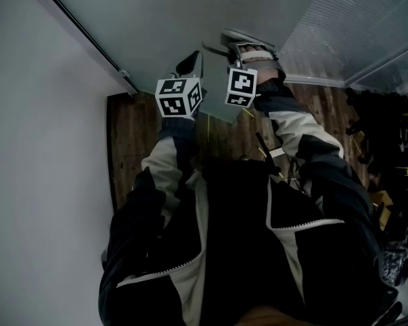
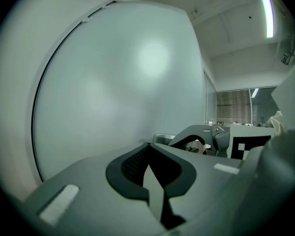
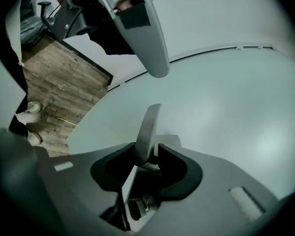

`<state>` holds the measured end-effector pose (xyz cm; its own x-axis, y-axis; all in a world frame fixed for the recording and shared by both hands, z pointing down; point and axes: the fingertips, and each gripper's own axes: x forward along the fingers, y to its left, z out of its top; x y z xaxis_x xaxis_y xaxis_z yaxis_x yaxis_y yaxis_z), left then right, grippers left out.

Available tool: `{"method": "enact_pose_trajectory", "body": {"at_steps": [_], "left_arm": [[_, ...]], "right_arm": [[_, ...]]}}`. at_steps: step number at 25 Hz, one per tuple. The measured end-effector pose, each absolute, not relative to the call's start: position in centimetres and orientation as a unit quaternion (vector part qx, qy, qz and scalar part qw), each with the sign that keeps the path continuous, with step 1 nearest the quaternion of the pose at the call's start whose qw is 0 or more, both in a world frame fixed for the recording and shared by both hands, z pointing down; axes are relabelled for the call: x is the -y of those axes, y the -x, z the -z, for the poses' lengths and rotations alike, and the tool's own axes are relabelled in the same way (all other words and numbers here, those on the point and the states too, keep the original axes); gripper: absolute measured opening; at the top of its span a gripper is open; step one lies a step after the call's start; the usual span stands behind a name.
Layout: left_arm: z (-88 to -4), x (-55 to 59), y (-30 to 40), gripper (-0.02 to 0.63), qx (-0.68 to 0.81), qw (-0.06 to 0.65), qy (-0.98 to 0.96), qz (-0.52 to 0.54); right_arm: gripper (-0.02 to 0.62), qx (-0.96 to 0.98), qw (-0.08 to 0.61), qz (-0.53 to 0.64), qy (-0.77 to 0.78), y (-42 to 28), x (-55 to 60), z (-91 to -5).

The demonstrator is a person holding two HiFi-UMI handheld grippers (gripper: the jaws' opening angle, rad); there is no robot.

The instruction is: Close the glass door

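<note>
Head view, steeply down: frosted glass door (image 1: 190, 19) fills the top of the frame, directly ahead of the person, its lower edge meeting dark wooden floor (image 1: 132, 141). White wall (image 1: 41, 148) to the left, a thin black frame line running between wall and glass. Both arms raised to the door, sleeves of a dark jacket (image 1: 238, 223) with pale panels. Right claw (image 1: 253, 51) up at the grey lever handle (image 1: 234, 38) on the glass; its marker cube (image 1: 241, 87) faces the camera. Right gripper view: the right claw (image 3: 146, 156) is closed onto the handle (image 3: 148, 127), the lever standing upright in the notch between the black pads, pale glass (image 3: 226, 107) behind, floor planks (image 3: 59, 87) and two light shoes (image 3: 32, 107) at lower left. Left claw (image 1: 189, 63) just beside the right one, tip near the glass, own cube (image 1: 179, 97) below it. Left gripper view: left claw (image 2: 148, 168) drawn together to a thin slit, nothing held between the pads; door (image 2: 113, 82) close ahead, the right gripper's cube (image 2: 246, 149) at right, ceiling strip light (image 2: 267, 14) above. Cannot tell whether the door sits fully in its frame
</note>
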<state>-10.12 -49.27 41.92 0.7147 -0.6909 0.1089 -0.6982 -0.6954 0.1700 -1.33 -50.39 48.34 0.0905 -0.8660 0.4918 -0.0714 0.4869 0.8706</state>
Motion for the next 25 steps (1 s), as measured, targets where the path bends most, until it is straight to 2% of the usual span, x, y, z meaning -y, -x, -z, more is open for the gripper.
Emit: {"method": "enact_pose_trajectory", "body": {"at_steps": [25], "left_arm": [[-42.0,55.0,5.5,0.004,0.415,0.098,-0.904,-0.033]], "right_arm": [[0.135,0.567,0.629,0.384,-0.367,-8.4,63.6,-48.7]]}}
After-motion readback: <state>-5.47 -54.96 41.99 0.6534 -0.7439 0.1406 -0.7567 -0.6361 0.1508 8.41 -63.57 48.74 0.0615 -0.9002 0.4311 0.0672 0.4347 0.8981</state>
